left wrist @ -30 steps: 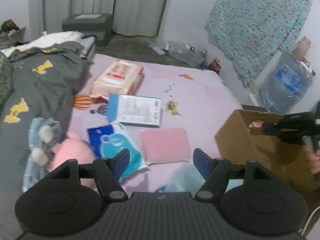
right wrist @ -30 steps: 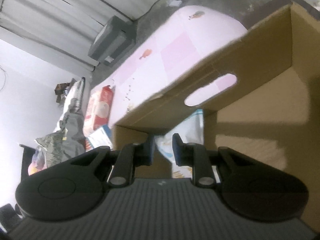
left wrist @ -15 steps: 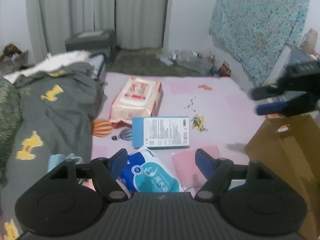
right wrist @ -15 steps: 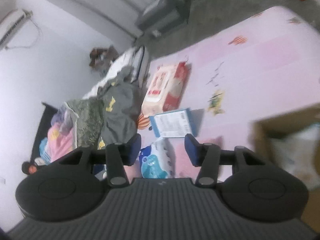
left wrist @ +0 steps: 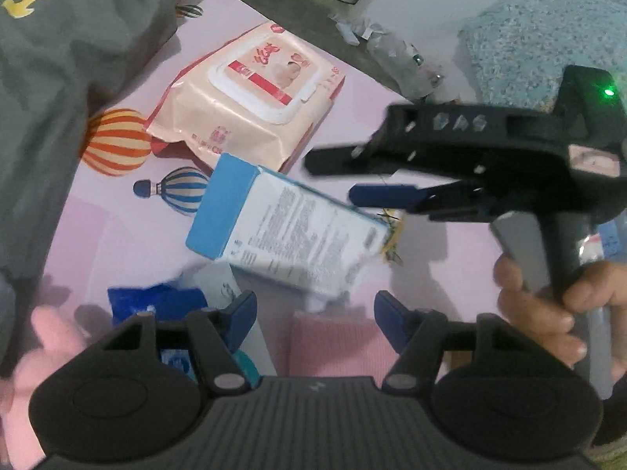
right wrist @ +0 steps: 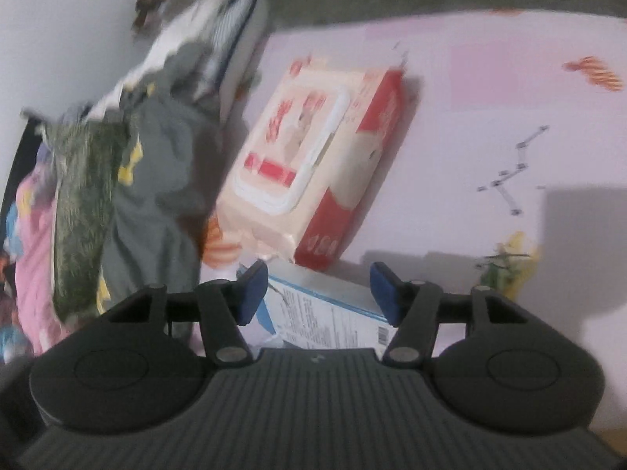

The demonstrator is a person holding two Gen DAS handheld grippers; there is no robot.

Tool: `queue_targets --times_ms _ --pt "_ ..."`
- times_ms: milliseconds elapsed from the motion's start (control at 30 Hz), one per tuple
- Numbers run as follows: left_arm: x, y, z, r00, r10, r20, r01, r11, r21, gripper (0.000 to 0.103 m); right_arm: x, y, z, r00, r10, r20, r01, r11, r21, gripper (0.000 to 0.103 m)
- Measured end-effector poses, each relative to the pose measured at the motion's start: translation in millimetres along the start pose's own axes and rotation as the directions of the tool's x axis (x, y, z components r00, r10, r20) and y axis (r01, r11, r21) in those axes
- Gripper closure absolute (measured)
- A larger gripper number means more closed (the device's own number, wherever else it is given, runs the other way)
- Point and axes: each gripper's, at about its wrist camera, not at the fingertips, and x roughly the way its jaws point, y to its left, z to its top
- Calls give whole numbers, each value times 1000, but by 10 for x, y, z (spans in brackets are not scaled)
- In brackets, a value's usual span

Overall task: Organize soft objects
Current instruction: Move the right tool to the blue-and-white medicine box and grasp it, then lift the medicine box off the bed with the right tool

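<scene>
— Four soft things are lying on the bed [left wrist: 129, 243], are they?
— Yes. A wipes pack [left wrist: 250, 90] is sitting farthest off, a blue box [left wrist: 290, 227] is lying just in front of it and touching its near edge, a blue pouch [left wrist: 156, 301] is showing beside the left claw's left finger, and a pink sponge [left wrist: 337, 344] is lying beneath that claw.
— What are the claws doing?
— Left claw [left wrist: 313, 315] is hovering low over the sponge and the box's near edge, its fingers standing wide apart and gripping nothing. Right claw [right wrist: 319, 291] is hanging above the box [right wrist: 333, 313], fingers spread just as wide, with the wipes pack [right wrist: 309, 156] straight ahead of it.
— Is either one touching anything?
— Neither seems to be. In the left view the right claw [left wrist: 341, 178] is reaching in from the right, held in a hand [left wrist: 548, 305], its tips over the box's far corner.
— And around them?
— A grey blanket [left wrist: 58, 78] is bunching along the bed's left side, and the sheet is showing printed balloons [left wrist: 117, 141].
</scene>
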Motion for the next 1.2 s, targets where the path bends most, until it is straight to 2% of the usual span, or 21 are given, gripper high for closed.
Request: queue_targets --times_ms 100,167,267,400,533,667,900,1067,1200 --pt "46 -13 6 1000 10 -6 -10 1000 21 36 194 -31 -11 996 -4 -89 1 999 -43 43" --pt "67 -38 41 1000 17 -13 -16 999 33 36 236 -58 -56 990 -38 -136 28 997 -72 43" --pt "151 -91 98 999 20 -41 -18 999 44 35 196 -119 -89 987 -28 -155 16 997 -79 43" --pt "304 -147 126 995 21 -93 -17 999 37 33 101 -211 -118 990 -46 -136 35 996 -82 45" --pt "439 -235 147 993 35 -114 -31 999 37 30 48 -332 -150 990 -80 -119 69 993 -93 51" --pt "544 -294 169 992 43 -117 -39 999 33 28 -17 -449 -155 994 -54 -95 48 997 -58 52" --pt "617 -298 113 994 77 -71 -75 997 34 27 36 -438 -117 996 -77 -42 75 996 -48 50" --pt "579 -215 131 997 63 -32 -64 997 -33 27 -38 -396 -43 995 -77 61 81 995 -64 50" --pt "555 -206 112 997 81 -18 -82 996 -40 27 -33 -373 19 990 -84 111 92 993 -75 50"
